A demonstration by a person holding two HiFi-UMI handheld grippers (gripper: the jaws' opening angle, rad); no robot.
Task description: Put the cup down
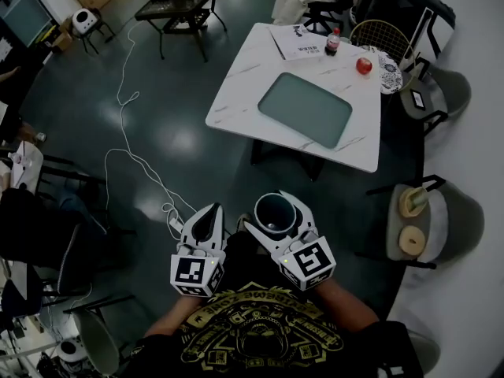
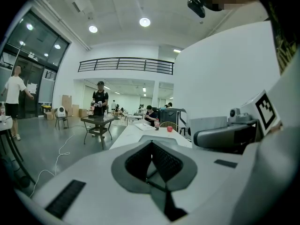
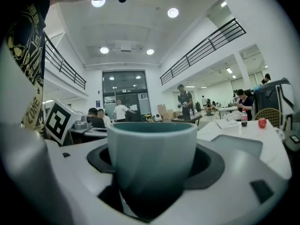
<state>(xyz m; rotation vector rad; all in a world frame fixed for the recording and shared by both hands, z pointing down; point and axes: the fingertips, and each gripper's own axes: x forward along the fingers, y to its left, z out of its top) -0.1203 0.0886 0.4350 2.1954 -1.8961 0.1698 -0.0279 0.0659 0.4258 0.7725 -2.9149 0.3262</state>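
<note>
A grey-blue cup sits upright between the jaws of my right gripper, which is shut on it and held in the air close to my chest. In the right gripper view the cup fills the middle, with the jaws on both its sides. My left gripper hangs beside it on the left. Its jaws are pressed together with nothing between them, as the left gripper view also shows. Ahead stands a white marble table with a grey-green mat on it.
On the table's far side lie papers, a cola bottle, a red apple and a patterned plate. Chairs stand on the right. A white cable snakes over the dark floor. A black table stands far back.
</note>
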